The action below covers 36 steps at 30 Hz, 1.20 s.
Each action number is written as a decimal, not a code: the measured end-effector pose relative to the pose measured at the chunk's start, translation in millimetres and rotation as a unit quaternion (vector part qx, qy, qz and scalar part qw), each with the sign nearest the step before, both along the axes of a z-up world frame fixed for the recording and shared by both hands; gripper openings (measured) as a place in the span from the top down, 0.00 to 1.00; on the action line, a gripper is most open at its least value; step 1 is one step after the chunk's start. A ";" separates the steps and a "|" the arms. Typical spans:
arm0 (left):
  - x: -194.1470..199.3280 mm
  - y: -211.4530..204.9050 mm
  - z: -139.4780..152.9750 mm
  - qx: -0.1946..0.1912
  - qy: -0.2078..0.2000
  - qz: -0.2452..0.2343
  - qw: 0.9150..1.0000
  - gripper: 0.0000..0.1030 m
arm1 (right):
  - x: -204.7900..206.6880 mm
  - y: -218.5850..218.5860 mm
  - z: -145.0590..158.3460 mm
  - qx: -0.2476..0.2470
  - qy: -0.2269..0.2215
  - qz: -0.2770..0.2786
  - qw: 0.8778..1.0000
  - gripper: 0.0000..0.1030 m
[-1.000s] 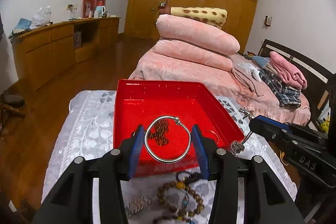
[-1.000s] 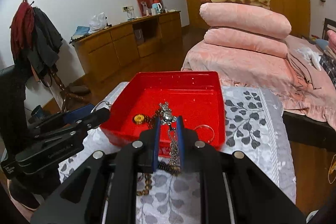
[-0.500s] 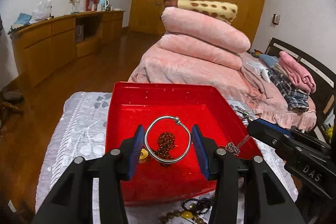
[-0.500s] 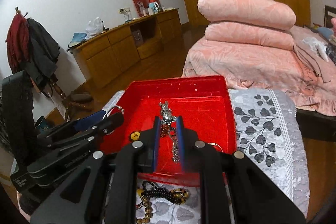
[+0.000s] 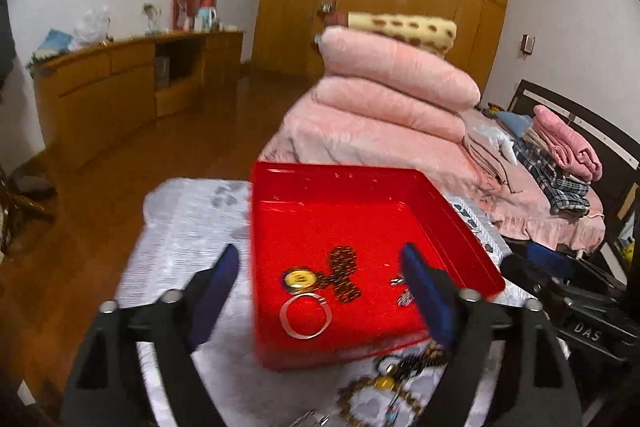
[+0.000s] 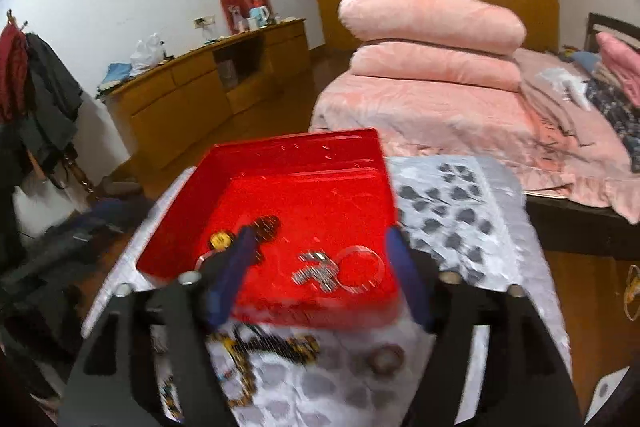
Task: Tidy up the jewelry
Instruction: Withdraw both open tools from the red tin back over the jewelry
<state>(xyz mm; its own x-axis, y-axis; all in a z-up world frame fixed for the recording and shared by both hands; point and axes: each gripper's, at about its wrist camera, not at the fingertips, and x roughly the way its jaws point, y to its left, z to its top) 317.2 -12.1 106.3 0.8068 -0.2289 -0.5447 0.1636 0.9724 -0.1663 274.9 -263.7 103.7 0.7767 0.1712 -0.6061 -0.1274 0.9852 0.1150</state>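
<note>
A red tray (image 5: 280, 211) (image 6: 352, 155) stands on a grey leaf-patterned cloth. In it lie a silver bangle (image 5: 306, 315), a gold coin piece (image 5: 299, 279), a dark bead bracelet (image 5: 345, 269) and a silver chain (image 6: 316, 271) beside a clear ring (image 6: 360, 269). My left gripper (image 5: 320, 287) is open and empty over the tray's near edge. My right gripper (image 6: 320, 267) is open and empty above the chain. Beaded bracelets (image 5: 392, 387) (image 6: 272, 347) lie on the cloth in front of the tray.
The cloth-covered table (image 6: 460, 211) ends at a drop on the right. A small round ring (image 6: 386, 357) lies on the cloth. A bed with pink quilts (image 5: 384, 107) is behind. A wooden sideboard (image 5: 120, 87) lines the left wall.
Both grippers opened. The bangle dropped from the left gripper into the tray, and the chain dropped from the right gripper into the tray. Both views are motion-blurred.
</note>
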 end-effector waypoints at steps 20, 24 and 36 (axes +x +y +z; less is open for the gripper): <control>-120.0 46.4 -65.7 0.037 0.065 0.031 0.997 0.13 | -84.1 15.3 -62.6 -0.051 0.077 -0.009 0.996 0.07; -127.6 39.2 -82.9 0.042 0.092 0.012 0.995 0.25 | -94.4 19.8 -70.0 -0.053 0.084 0.005 0.995 0.07; -113.0 25.3 -99.2 0.044 0.126 -0.022 0.991 0.51 | -107.8 25.4 -71.4 -0.056 0.076 0.024 0.995 0.07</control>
